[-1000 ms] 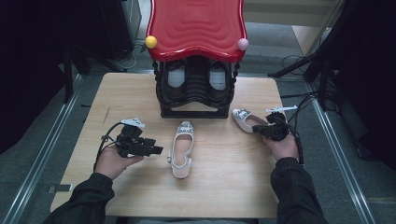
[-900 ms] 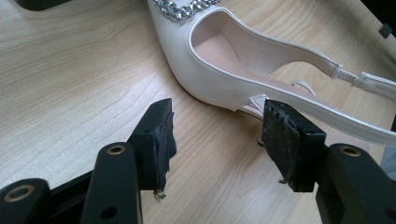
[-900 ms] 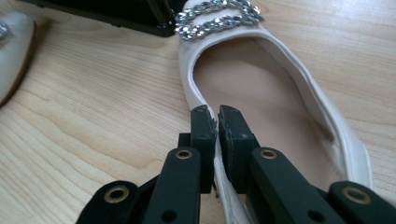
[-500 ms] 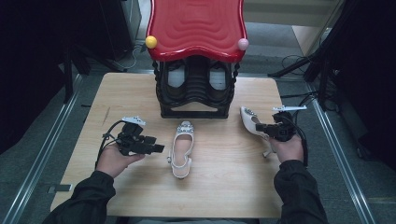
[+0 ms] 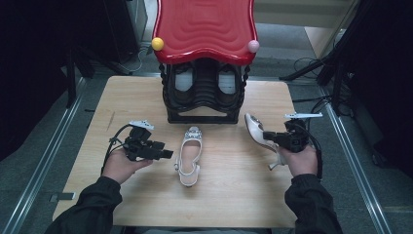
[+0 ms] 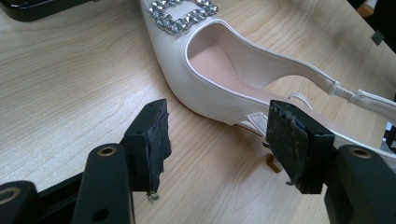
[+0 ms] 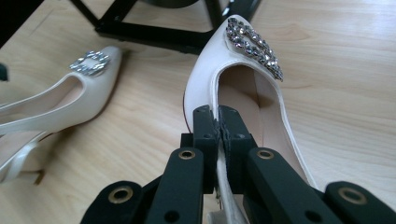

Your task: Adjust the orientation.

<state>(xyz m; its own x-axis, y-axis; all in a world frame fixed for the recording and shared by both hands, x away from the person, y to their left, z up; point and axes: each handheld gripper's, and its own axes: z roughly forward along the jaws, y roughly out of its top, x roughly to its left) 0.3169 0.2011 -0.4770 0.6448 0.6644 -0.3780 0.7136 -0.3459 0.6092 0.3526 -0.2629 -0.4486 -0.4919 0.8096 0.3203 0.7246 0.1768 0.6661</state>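
On table [image 5: 146,97], right hand-held gripper [image 5: 271,136] pinching shoe [image 5: 254,127]

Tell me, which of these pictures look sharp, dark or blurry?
High view: table evenly lit, surroundings nearly black. Left gripper view: crisp wood grain, buckle on the centre shoe sparkling. Right gripper view: held shoe sharp, closest black parts slightly soft.
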